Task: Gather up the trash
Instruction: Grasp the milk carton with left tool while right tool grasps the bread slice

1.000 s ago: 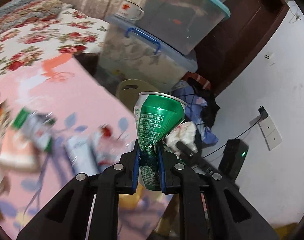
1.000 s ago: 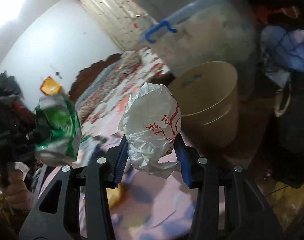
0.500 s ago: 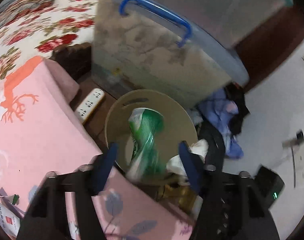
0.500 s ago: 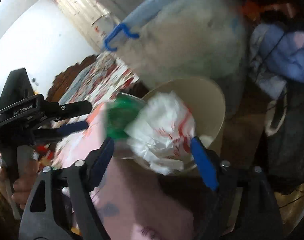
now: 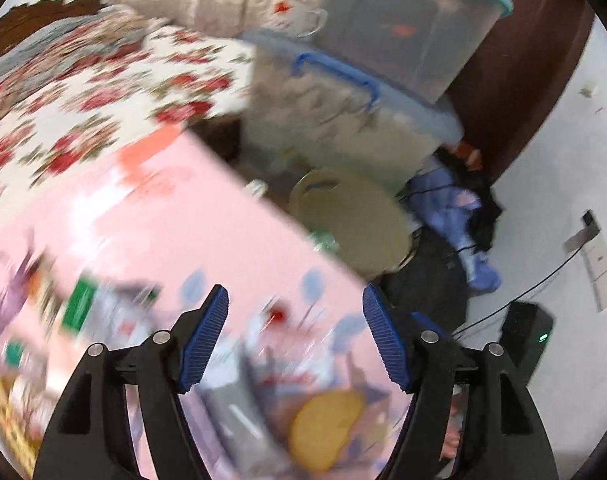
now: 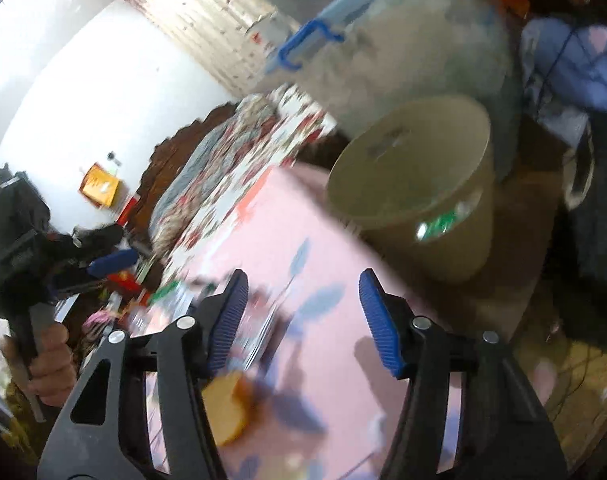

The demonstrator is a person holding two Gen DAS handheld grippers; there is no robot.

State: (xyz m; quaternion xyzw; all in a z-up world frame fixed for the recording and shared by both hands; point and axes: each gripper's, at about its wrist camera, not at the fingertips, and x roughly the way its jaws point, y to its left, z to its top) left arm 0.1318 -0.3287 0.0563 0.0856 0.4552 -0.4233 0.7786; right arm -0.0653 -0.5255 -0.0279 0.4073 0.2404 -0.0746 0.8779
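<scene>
Pink cloth with pale blue leaf prints covers the table under both my grippers, and past its far edge a red-flowered bedspread runs back to a white wall. At the left of the right wrist view, my left hand grips the handle of my left gripper; its blue-padded jaws stand wide apart with nothing between them. Below it, on the cloth, lies a blurred heap of wrappers, one with a green patch, and nearer me a round yellow piece whose kind I cannot make out. My right gripper also gapes wide and holds nothing; the same yellow piece sits just beside its left finger. Further right, off the table's edge, the tan bin stands on the floor, and inside it against the wall shows the green can. Behind the bin sit clear storage tubs with a blue handle, and to its right a pile of blue clothes lies by the wall.
</scene>
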